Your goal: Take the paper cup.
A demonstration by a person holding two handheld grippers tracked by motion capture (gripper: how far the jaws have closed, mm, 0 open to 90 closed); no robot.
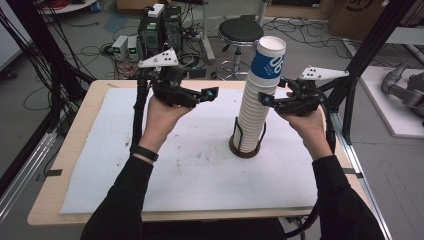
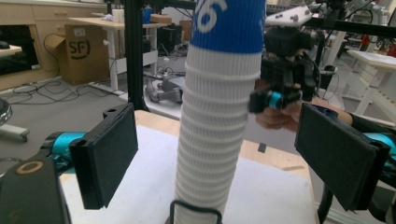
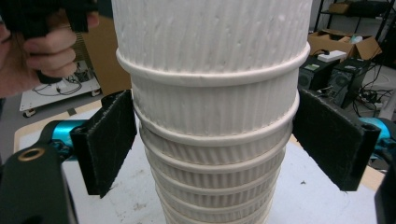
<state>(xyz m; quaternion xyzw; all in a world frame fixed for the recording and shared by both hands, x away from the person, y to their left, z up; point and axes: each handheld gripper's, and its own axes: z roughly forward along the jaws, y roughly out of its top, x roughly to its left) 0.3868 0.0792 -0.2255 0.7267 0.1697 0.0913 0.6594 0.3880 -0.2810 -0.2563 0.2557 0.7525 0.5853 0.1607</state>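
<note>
On the white mat (image 1: 150, 165) that covers the table stands a tall stack of paper cups (image 1: 255, 107), a bit right of the middle. Its bottom sits in a dark round holder (image 1: 245, 148) with thin wire arms. The cups are white with little ribs down their sides, and each rim makes a ring around the stack. The top cup (image 1: 269, 59) has a blue band with white marks on it, and its mouth is open at the top.

The right gripper (image 1: 266, 100) is at the stack, about halfway up. Its two black pads (image 3: 108, 140) sit on either side of the cups, right at the rims, hugging the stack, but I cannot tell how hard they press. The left gripper (image 1: 212, 93) floats off to the left, well apart from the cups. Its pads (image 2: 108, 151) are spread wide with nothing between them.

It looks like the job is to take a cup off the stack. No cup is off yet, so the work looks like it is only starting. What seems left is for the left gripper to reach the top cup, grab it, and lift it off.
</note>
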